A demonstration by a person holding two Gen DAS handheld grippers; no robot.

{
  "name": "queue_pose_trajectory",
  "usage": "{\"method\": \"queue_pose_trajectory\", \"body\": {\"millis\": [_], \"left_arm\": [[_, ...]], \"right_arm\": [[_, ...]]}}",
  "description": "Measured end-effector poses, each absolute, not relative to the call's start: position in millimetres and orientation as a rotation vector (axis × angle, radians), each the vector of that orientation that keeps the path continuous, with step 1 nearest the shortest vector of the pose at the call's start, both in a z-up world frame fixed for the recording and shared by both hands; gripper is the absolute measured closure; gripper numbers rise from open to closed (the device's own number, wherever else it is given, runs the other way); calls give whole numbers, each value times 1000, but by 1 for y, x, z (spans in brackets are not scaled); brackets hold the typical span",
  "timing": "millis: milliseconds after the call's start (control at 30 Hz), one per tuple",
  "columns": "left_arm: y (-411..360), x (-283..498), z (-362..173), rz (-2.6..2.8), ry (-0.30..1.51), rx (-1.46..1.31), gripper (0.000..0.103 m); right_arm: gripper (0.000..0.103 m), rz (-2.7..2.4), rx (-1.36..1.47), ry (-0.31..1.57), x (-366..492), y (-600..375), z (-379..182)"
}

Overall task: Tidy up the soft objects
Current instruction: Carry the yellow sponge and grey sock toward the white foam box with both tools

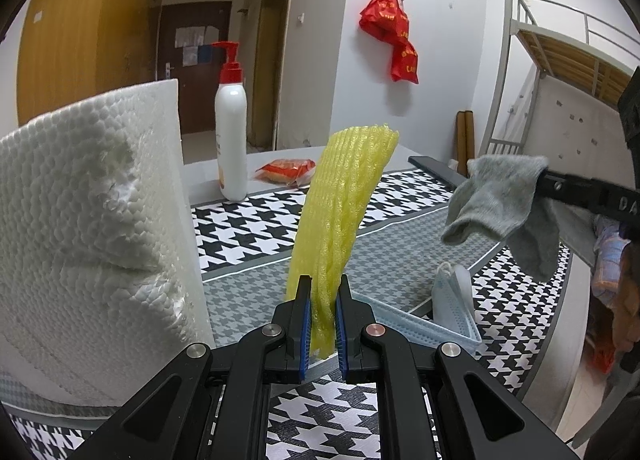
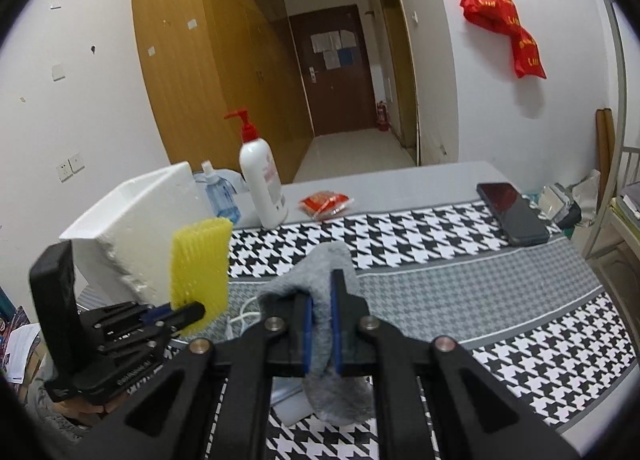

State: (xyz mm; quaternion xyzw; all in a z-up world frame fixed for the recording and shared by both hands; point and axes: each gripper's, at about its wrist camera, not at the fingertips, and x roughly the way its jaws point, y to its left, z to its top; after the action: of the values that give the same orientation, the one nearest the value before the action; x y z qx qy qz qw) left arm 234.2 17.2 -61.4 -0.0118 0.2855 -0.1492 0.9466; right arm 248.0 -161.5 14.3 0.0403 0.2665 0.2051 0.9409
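My left gripper (image 1: 324, 284) is shut on the lower end of a yellow foam net sleeve (image 1: 344, 196), which stands up from the jaws above the table. From the right wrist view the same sleeve (image 2: 200, 260) and left gripper (image 2: 188, 312) show at the left, next to a white foam box (image 2: 132, 220). My right gripper (image 2: 320, 288) is shut on a grey sock (image 2: 336, 400) that drapes over and under the jaws. In the left wrist view the sock (image 1: 500, 200) hangs from the right gripper (image 1: 544, 180) above the table. A blue face mask (image 1: 452, 308) lies folded below it.
A houndstooth cloth (image 2: 440, 228) covers the table. The white foam box (image 1: 92, 220) stands close at the left. Behind are a red-pump bottle (image 2: 262, 180), a blue bottle (image 2: 218, 196), a red snack packet (image 2: 326, 202) and a phone (image 2: 512, 216). A bunk bed frame (image 1: 560, 40) rises at the right.
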Motion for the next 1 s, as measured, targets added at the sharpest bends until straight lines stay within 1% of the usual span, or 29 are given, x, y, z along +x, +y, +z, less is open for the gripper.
{"method": "queue_pose_trajectory", "body": {"millis": [200,1000], "left_arm": [[20,228,-51,-313,560,-29,92],[40,157,-12,-292,455,-10,92]], "right_arm": [[92,433,86,516,237,-163,22],[92,530,69,478,206,-132,34]]}}
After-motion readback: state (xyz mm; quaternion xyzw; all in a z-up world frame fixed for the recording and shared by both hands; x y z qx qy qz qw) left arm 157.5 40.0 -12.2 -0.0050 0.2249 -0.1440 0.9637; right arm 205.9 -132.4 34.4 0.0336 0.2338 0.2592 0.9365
